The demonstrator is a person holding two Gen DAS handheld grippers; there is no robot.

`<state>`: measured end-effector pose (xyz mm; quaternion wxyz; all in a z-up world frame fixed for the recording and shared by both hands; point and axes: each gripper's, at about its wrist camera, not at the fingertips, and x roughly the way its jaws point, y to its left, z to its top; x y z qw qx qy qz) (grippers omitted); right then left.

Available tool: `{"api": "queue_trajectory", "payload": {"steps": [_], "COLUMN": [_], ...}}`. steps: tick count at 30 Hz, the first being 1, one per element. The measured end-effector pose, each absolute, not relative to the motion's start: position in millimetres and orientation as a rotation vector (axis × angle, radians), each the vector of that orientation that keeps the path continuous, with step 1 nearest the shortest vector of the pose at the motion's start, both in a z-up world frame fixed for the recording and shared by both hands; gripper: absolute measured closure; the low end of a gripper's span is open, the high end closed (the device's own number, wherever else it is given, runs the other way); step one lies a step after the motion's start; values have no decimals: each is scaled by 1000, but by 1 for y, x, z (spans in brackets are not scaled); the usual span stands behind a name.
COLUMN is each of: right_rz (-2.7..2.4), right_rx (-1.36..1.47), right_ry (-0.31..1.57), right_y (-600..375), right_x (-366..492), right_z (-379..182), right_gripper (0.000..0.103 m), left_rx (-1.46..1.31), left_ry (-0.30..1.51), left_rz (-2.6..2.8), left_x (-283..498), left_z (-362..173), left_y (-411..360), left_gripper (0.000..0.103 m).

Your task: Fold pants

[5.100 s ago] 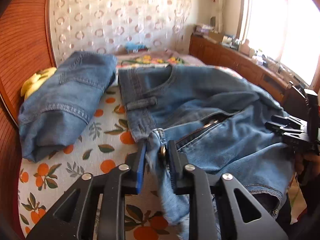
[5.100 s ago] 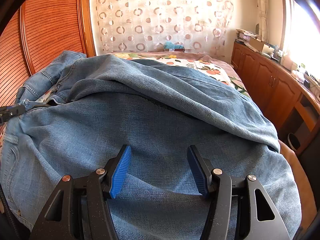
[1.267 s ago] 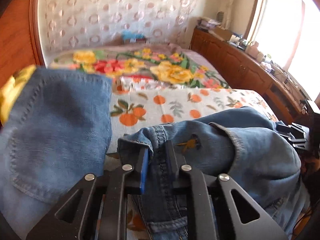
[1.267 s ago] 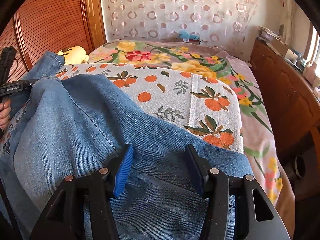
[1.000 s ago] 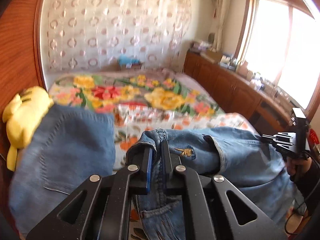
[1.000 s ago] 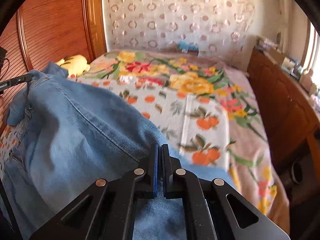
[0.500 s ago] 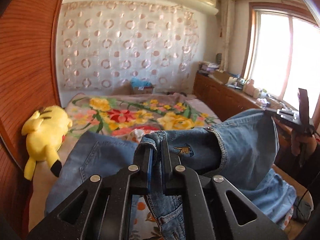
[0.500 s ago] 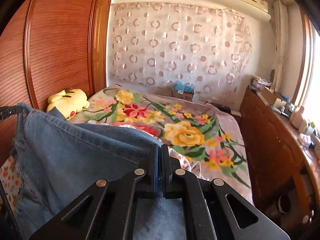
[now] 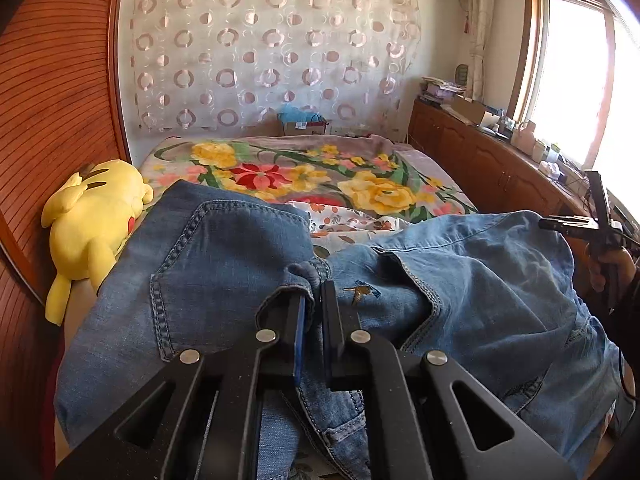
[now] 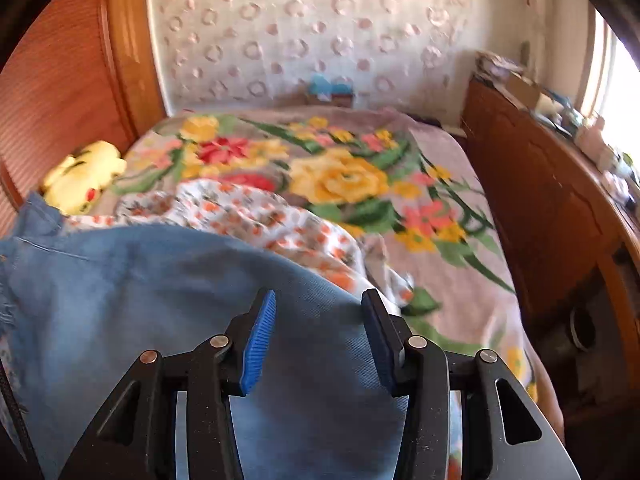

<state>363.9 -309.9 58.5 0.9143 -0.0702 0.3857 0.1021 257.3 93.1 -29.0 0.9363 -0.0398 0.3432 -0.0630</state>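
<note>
The left gripper (image 9: 313, 304) is clenched on a seamed edge of the jeans (image 9: 472, 304), the denim pinched between its fingers (image 9: 298, 332). The right gripper (image 10: 316, 334) is released, its blue pads (image 10: 258, 344) spread wide above the cloth with nothing between them. The jeans lie bunched at the near edge of the bed (image 10: 440, 216), their long axis running side to side across it, from one gripper to the other. A second pair of folded jeans (image 9: 208, 264) lies by the left edge, against a yellow plush toy (image 9: 92, 220). A floral blanket (image 9: 360, 184) covers the far half.
</note>
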Motion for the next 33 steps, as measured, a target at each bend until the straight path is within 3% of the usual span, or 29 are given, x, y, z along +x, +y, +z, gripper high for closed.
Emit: {"api": "queue_trajectory", "payload": {"steps": [6,13,15,21,33], "right_rz": [188,220,230,214,124], "right_rx": [-59,9,14,-16,-13], "right_ry": [812,832,813,696,469], "right_y": [-324,-343,-350,-355,-419], "right_x": [393,389,379,321,174], "right_z": [53,43,43,74,176], "right_gripper": [46,45,83,93,93], "left_rx": [-46,-42,-44,-65,-132], "left_ry": [703,706,703,648,487], "left_rz": [-133,-134,-140,-185,-215], "left_x": [254,254,254,232,185], "left_z": [-29,-28,-27,-5,50], "left_y": [85,83,83,74,82], "left_gripper": [95,95,95,95,95]}}
